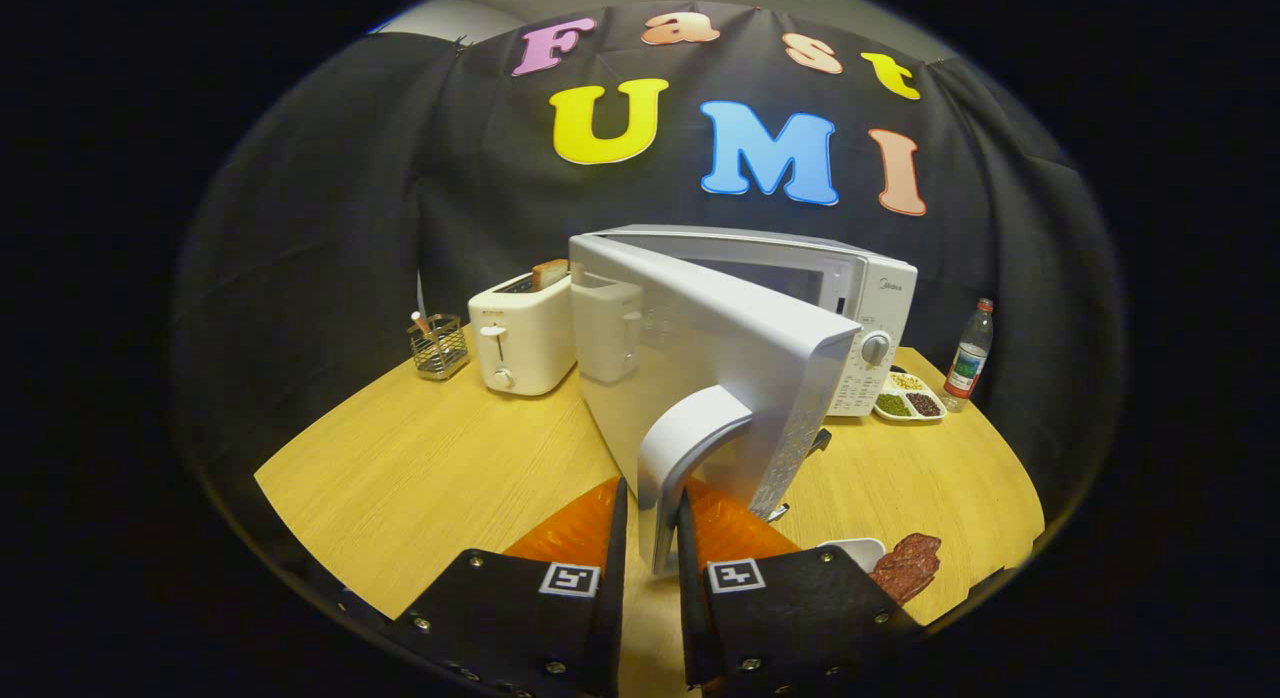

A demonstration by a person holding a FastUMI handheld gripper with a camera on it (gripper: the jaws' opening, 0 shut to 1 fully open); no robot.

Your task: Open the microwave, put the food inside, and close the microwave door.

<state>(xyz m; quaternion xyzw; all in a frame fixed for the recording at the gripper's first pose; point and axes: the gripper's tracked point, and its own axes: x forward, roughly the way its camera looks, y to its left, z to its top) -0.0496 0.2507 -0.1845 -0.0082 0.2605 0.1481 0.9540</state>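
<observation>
The gripper (652, 523) has its two fingers closed on the door handle (685, 458) of the microwave (800, 308), one finger pressed to each side of the curved grip. The microwave door (700, 368) stands partly swung out from the oven body, its edge facing the fingers. The microwave sits toward the back of the desk (420, 468), near the middle. Left of it stands a toaster (522, 343) with a slice of bread in its slot, and further left a wire holder (439, 346). Near the back right corner lie a divided tray (908, 398) and a bottle (970, 353). The food (907, 566), a dark reddish piece on a white dish, rests at the desk's front edge, just right of the fingers.
</observation>
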